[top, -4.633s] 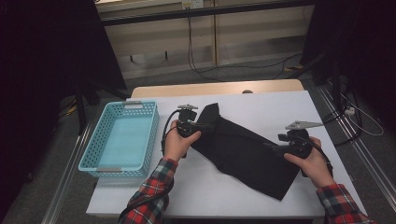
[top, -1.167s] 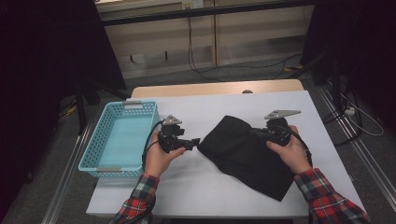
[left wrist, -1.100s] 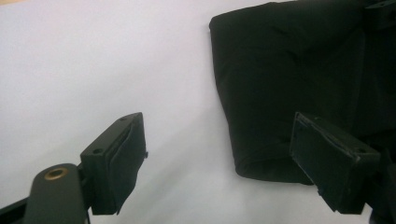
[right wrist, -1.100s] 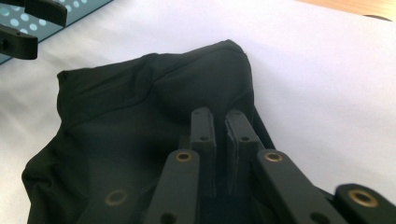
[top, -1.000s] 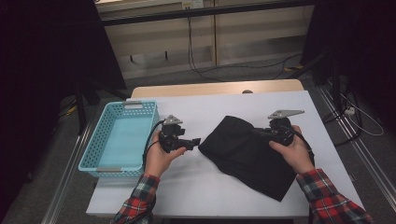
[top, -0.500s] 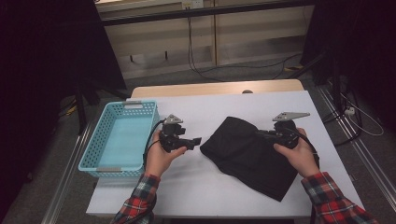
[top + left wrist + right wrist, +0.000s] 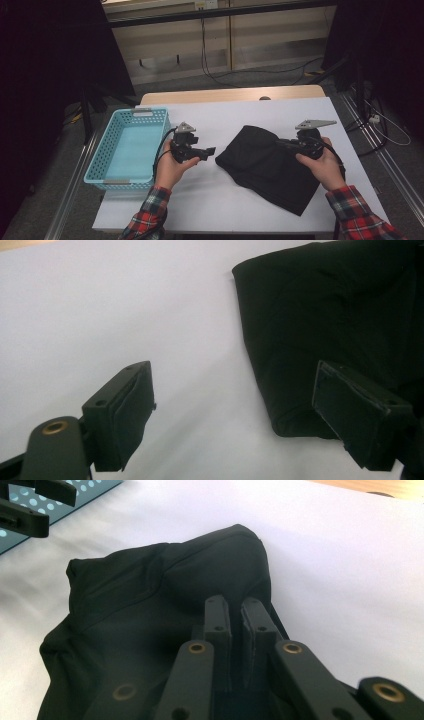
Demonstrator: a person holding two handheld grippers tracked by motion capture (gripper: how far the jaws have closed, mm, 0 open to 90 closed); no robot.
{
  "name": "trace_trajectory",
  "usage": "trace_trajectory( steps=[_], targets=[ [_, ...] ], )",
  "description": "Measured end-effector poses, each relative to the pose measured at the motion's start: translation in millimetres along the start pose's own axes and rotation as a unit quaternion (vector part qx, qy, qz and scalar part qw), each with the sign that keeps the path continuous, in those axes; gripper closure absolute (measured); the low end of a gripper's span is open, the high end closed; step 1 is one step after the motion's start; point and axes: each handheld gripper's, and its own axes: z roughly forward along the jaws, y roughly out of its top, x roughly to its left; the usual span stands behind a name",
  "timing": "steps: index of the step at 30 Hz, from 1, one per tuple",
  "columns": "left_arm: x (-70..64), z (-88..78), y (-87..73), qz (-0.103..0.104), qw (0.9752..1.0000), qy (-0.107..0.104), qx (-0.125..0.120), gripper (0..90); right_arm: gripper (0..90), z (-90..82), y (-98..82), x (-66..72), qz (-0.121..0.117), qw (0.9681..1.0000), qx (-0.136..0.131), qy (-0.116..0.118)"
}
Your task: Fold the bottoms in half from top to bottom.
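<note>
Wearing red, white and dark plaid flannel sleeves [image 7: 150,212] on both forearms, cuffs ending at the wrists. Carrying in the left hand [image 7: 172,167] a black left tool [image 7: 211,150] with a grey three-cornered plate on top and a black cable looping back beside the wrist. Carrying in the right hand [image 7: 325,165] a matching black right tool [image 7: 281,143], likewise topped by a flat grey three-cornered plate. Showing, in the left gripper view, two blocky black jaws with flat rubbery pads [image 7: 131,410] and a brass-coloured rivet at the linkage. Showing, in the right gripper view, slim black linkage bars dotted with brass-coloured rivets and small dark screws.
</note>
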Motion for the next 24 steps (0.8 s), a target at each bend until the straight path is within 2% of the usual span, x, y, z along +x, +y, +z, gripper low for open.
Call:
trace_trajectory(
  steps=[8, 24],
  targets=[
    [1.1, -0.1, -0.3, 0.008, 0.9999, 0.005, 0.005, 15.6, 84.2, -8.4, -8.5, -5.4, 0.004, 1.0000, 0.002, -0.008],
    [1.2, 1.3, -1.5, 0.007, 1.0000, 0.002, 0.004, 14.2, 84.2, -14.5, -15.6, -5.1, 0.002, 0.9999, 0.007, -0.010]
  ],
)
